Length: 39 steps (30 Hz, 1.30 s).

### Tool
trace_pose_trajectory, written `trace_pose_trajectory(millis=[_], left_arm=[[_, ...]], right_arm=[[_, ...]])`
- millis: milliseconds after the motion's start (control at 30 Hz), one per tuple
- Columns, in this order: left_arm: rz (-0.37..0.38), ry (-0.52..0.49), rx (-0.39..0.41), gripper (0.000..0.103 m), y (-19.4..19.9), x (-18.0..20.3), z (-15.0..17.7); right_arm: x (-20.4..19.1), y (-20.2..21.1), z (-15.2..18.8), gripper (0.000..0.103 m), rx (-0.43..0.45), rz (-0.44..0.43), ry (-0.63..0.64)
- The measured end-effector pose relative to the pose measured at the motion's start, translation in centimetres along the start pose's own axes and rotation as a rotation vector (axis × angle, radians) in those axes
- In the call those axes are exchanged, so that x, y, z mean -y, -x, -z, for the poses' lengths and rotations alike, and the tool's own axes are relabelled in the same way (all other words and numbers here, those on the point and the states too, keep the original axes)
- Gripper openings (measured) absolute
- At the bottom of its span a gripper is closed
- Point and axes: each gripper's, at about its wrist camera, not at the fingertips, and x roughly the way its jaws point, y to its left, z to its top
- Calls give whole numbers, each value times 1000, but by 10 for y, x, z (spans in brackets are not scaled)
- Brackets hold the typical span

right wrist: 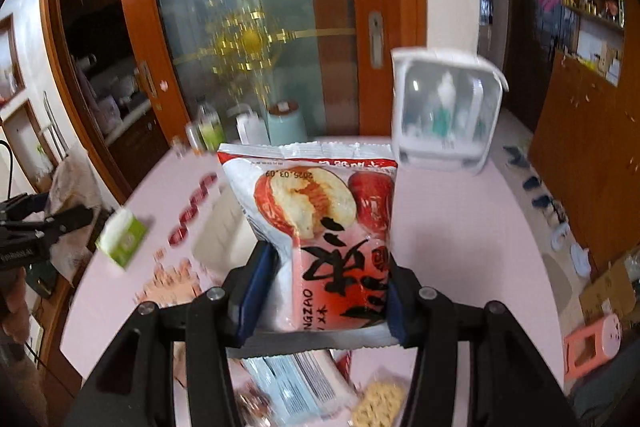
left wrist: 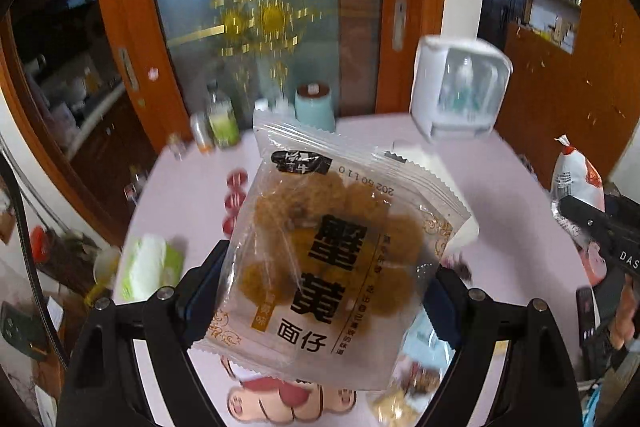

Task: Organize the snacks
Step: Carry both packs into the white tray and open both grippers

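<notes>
above table [left wrist: 520, 187]: both grippers [left wrist: 320, 291] [right wrist: 320, 291] gripping snack pkts [left wrist: 332, 259] [right wrist: 320, 239].

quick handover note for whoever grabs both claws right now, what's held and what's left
Left claw: shut on the clear packet of brown snack balls, held above the pink table.
Right claw: shut on the red-and-white date packet, also off the table.
White lidded box stands open at the table's far side.
More snack packets lie loose below the claws.
Done: two packets picked up.
Left: place both, probably in the box, then the rest.
</notes>
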Motion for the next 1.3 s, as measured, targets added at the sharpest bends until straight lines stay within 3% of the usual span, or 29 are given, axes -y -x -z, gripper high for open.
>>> trace_pose_trajectory(millis=[167, 267, 500, 700, 800, 900, 967, 1300], left_arm=[[-42, 24, 56, 86, -13, 9, -49], [-48, 57, 21, 86, -51, 12, -67], [-37, 91, -147, 86, -177, 29, -61], [-1, 95, -308, 89, -253, 40, -37], [50, 114, -417, 90, -280, 41, -20], [39, 97, -417, 93, -288, 41, -9], [46, 90, -389, 102, -284, 39, -8], [58, 109, -234, 102, -207, 24, -34]], right_arm=[[-10, -19, -39, 52, 25, 25, -23], [-11, -53, -47, 52, -16, 37, -48], [-11, -145, -39, 52, -133, 90, -50], [-1, -205, -20, 53, -225, 61, -101], [1, -216, -13, 66, -234, 45, -109], [3, -215, -8, 70, -226, 9, -128], [5, -212, -6, 70, -223, 0, -130], [4, -172, -6, 70, -189, -21, -135]])
